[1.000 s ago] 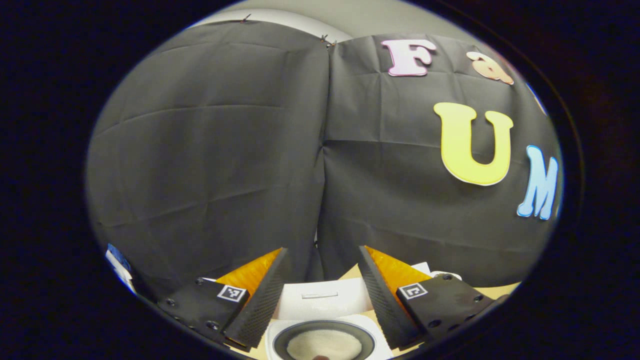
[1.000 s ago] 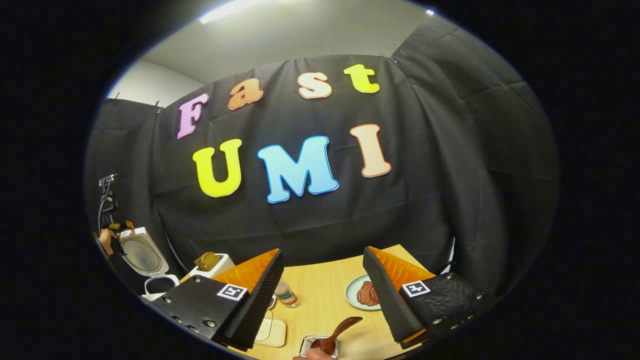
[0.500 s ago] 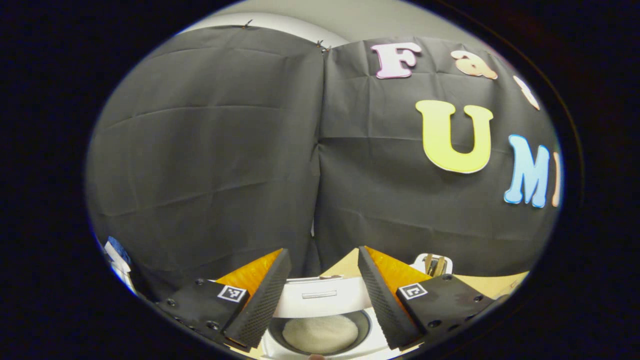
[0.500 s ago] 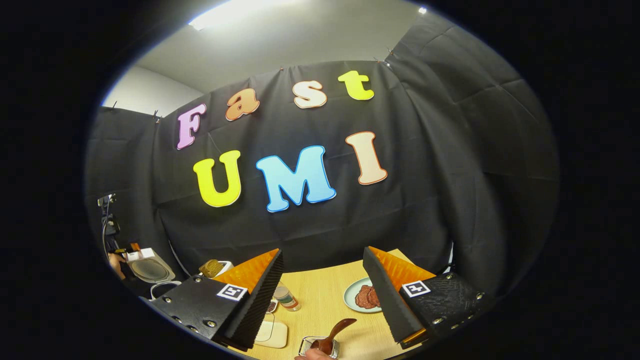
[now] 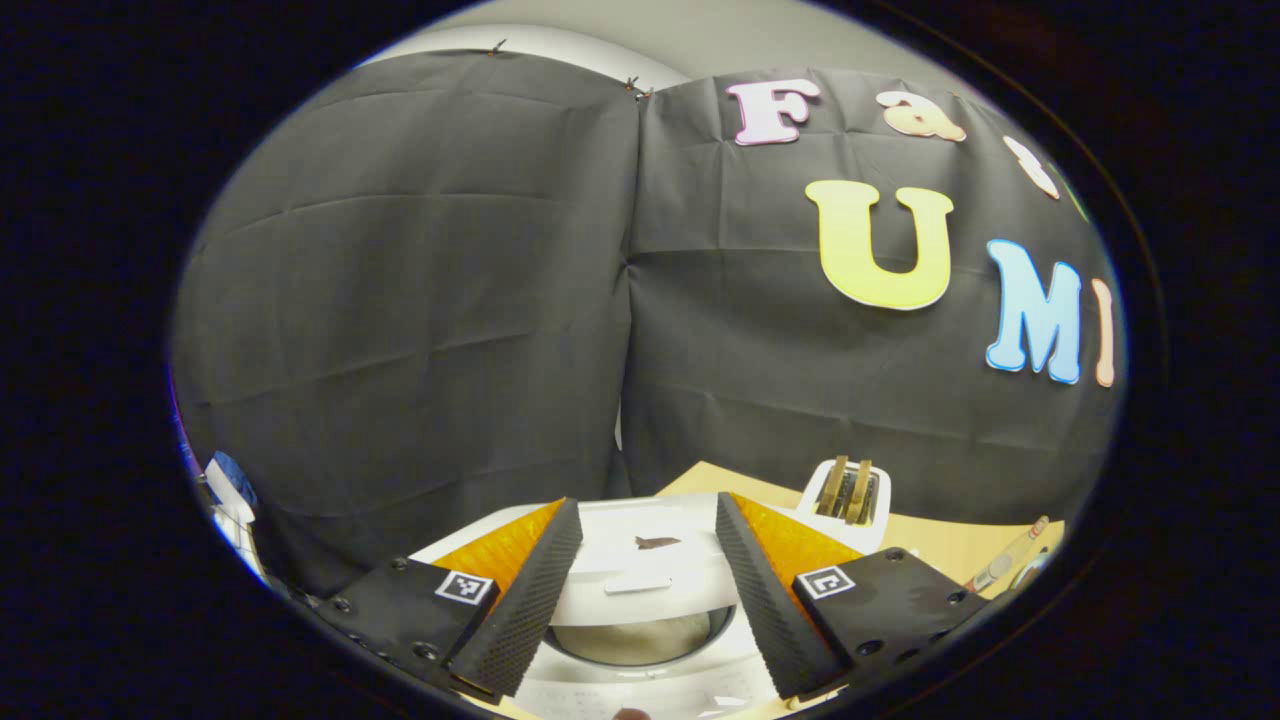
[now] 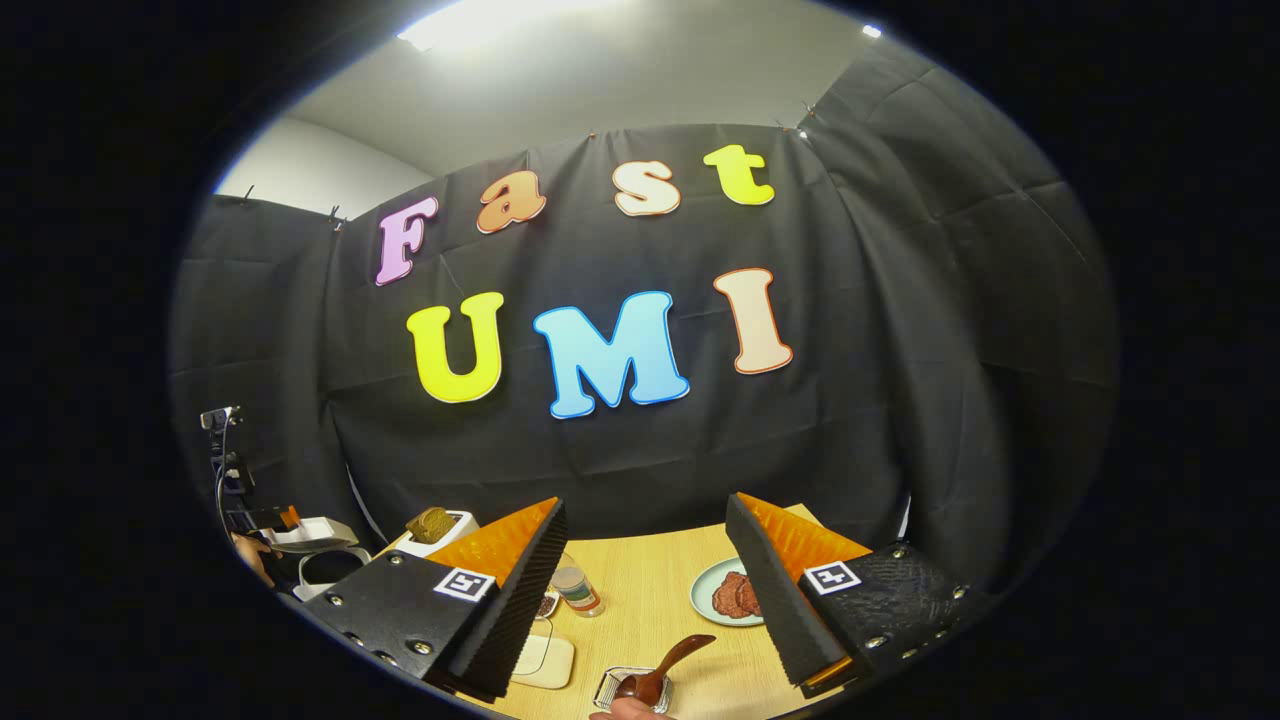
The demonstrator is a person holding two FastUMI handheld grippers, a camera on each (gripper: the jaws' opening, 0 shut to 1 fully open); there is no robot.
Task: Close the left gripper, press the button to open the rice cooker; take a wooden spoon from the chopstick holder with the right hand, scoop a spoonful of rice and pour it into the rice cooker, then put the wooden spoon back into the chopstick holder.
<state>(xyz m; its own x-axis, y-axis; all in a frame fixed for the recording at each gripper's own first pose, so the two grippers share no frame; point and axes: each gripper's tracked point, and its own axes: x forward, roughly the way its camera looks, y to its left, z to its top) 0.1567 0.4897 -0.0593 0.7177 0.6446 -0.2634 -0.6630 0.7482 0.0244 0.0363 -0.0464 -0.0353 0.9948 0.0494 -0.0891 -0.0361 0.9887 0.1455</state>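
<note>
In the left gripper view my left gripper (image 5: 647, 505) is open just above the white rice cooker (image 5: 640, 675). The cooker's lid (image 5: 640, 560) is tilted low over the pot, and a sliver of rice (image 5: 640, 640) shows under it. I cannot tell whether the fingers touch the lid. In the right gripper view my right gripper (image 6: 645, 505) is open and holds nothing. Below it the wooden spoon (image 6: 668, 665) stands bowl-down in a metal holder (image 6: 612, 688), with a hand (image 6: 620, 710) at its edge. The rice cooker (image 6: 315, 555) sits far left.
A white toaster (image 5: 850, 490) with bread slices stands right of the cooker, the same toaster (image 6: 435, 525) showing at the table's back left. On the wooden table (image 6: 650, 610) are a plate of meat (image 6: 735, 592), a small jar (image 6: 578, 590) and a flat white object (image 6: 545, 660).
The rice cooker lid has swung down from upright to nearly flat over the pot, and my left gripper has followed it down. My right gripper has barely moved.
</note>
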